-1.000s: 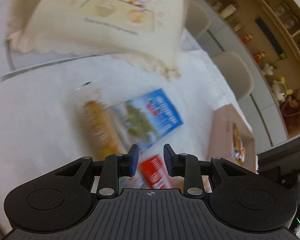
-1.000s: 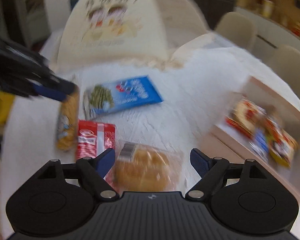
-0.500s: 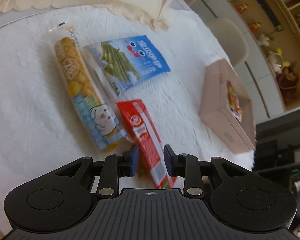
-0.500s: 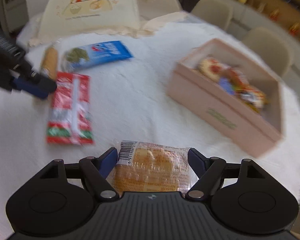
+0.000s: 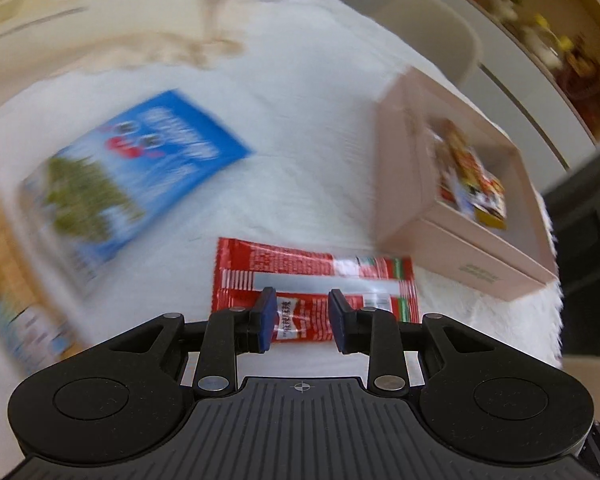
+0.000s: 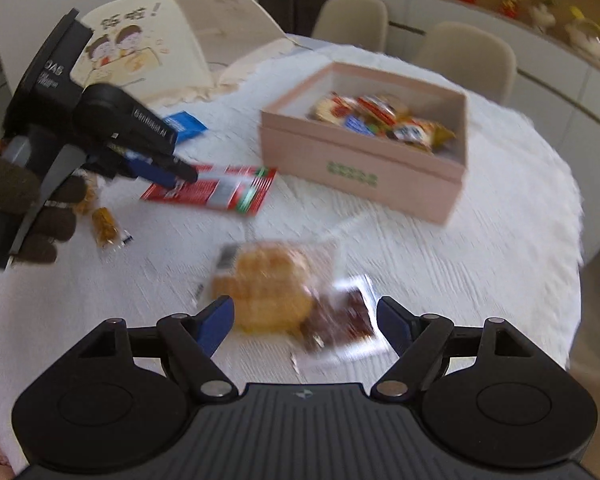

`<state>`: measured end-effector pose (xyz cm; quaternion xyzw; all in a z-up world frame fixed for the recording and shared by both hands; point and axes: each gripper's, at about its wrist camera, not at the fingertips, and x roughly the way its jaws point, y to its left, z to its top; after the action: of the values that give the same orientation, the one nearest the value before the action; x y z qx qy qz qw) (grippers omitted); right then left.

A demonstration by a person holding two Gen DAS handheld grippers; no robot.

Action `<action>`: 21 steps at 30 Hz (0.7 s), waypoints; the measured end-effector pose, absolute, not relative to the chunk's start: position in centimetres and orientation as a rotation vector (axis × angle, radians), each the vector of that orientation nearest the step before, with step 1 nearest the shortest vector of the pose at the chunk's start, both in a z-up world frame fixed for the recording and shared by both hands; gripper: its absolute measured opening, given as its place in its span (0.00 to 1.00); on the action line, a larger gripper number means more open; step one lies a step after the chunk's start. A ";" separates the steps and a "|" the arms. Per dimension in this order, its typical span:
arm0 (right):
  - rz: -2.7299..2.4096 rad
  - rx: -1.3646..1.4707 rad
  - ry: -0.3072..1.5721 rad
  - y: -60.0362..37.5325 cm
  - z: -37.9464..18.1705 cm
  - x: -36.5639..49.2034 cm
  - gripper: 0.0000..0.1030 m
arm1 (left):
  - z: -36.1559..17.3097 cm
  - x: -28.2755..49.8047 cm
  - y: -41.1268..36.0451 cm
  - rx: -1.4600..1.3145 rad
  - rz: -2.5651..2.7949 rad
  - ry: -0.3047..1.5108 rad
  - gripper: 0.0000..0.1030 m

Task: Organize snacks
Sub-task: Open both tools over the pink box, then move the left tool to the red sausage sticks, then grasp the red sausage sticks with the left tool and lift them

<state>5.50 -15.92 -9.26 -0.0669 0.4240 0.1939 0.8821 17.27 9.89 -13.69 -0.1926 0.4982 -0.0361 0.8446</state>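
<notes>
A red snack packet [image 5: 314,286] lies on the white tablecloth. My left gripper [image 5: 302,318] is over its near edge, jaws partly open on either side of it; it also shows in the right wrist view [image 6: 180,174] touching the packet [image 6: 220,190]. A pink box [image 6: 364,160] holds several snacks. My right gripper [image 6: 306,322] is wide open just above a wrapped golden bun [image 6: 272,288] and a clear packet of dark red snack [image 6: 340,326]. A blue packet [image 5: 140,164] lies far left.
A cream food cover [image 6: 140,48] stands at the back of the round table [image 6: 500,240]. A small wrapped candy [image 6: 106,228] lies near my left hand. Beige chairs [image 6: 464,56] and a shelf of ornaments [image 6: 540,4] stand behind.
The left gripper swung right and now faces the red packet lengthwise, near the pink box. The right gripper pulled back from the bun, and a dark red snack packet came into view.
</notes>
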 end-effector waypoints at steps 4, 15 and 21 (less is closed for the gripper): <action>0.396 -0.131 0.897 -16.8 -9.6 4.9 0.77 | -12.9 18.5 9.8 -0.479 -0.180 1.038 0.32; 0.372 -0.048 0.932 -18.6 -10.5 4.8 0.77 | -14.2 19.3 9.1 -0.330 -0.252 1.118 0.31; 0.330 0.016 1.000 -19.7 -12.5 6.2 0.77 | -13.7 13.0 5.4 -0.103 -0.303 1.118 0.35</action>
<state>6.20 -19.74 -12.49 0.0075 0.4773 0.1577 0.8644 13.04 5.45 -13.69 -0.0486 0.5282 -0.1432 0.8355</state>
